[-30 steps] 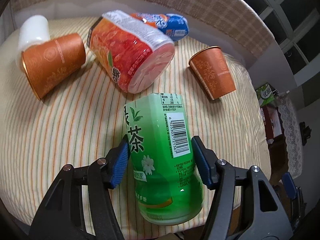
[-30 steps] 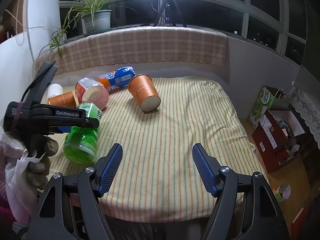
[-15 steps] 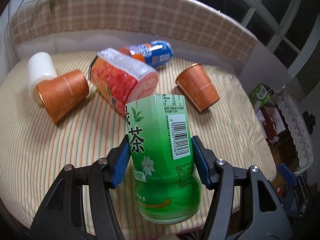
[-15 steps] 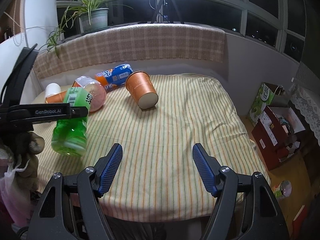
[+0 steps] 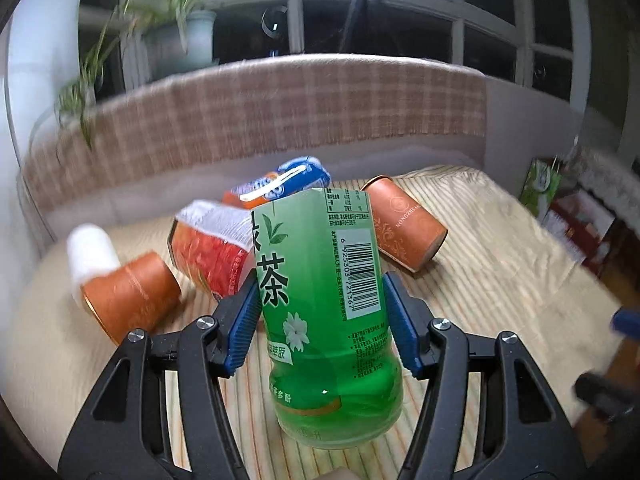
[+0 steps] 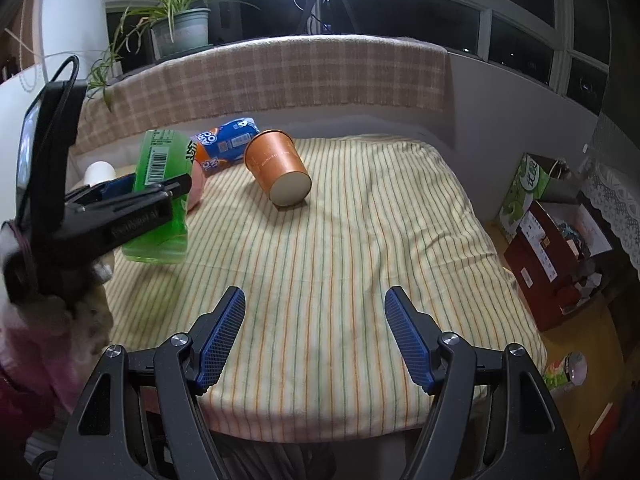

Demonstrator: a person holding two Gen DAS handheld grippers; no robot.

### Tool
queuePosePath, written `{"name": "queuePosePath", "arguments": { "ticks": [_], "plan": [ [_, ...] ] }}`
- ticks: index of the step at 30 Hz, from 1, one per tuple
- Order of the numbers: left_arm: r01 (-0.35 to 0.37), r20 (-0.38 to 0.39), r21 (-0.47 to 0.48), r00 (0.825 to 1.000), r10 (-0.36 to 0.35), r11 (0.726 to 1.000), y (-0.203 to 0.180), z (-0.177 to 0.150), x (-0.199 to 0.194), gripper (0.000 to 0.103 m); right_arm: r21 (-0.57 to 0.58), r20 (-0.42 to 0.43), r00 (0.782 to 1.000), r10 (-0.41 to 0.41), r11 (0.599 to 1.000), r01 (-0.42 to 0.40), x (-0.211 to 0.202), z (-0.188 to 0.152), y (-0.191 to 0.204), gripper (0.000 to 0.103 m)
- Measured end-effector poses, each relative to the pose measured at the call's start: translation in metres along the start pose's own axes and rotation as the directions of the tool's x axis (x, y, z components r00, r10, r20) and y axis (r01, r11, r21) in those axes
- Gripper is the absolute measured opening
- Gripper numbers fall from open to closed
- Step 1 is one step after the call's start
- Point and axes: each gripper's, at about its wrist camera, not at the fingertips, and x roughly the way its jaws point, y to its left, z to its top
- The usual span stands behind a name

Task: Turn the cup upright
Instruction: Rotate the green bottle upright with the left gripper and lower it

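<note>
While clamping the green tea bottle (image 5: 320,312) clear of the striped bed (image 6: 360,240) at left, left gripper (image 5: 322,324) jaws shut on its label; orange cup (image 6: 279,168) on its side, far centre; right gripper (image 6: 316,336) jaws wide apart, empty, near edge

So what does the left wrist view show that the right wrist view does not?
Only the left wrist view shows the second orange cup lying at the left, and the red packet clearly. Only the right wrist view shows the open right gripper and the red box on the floor. Both show the green tea bottle clamped in the left gripper, the blue packet, and the tipped orange cup.
</note>
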Motion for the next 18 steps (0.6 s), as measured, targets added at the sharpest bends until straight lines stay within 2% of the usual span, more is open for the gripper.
{"name": "queuePosePath", "arguments": {
  "ticks": [2,8,18],
  "plan": [
    [-0.016,0.009,0.030,1.000,0.016,0.999,-0.006,-0.008,0.000,0.061,0.010,0.002,1.000,-0.003,1.000,0.003,0.000,-0.001,-0.003,0.072],
    [-0.020,0.026,0.040,0.999,0.019,0.999,-0.010,-0.024,-0.011,0.060,0.026,0.014,1.000,-0.011,1.000,0.010,-0.004,-0.001,-0.006,0.072],
    [0.048,-0.010,0.029,0.999,-0.048,0.998,-0.004,-0.034,-0.039,0.059,0.015,0.032,0.999,0.005,1.000,-0.006,-0.010,0.000,0.003,0.072]
  ]
}}
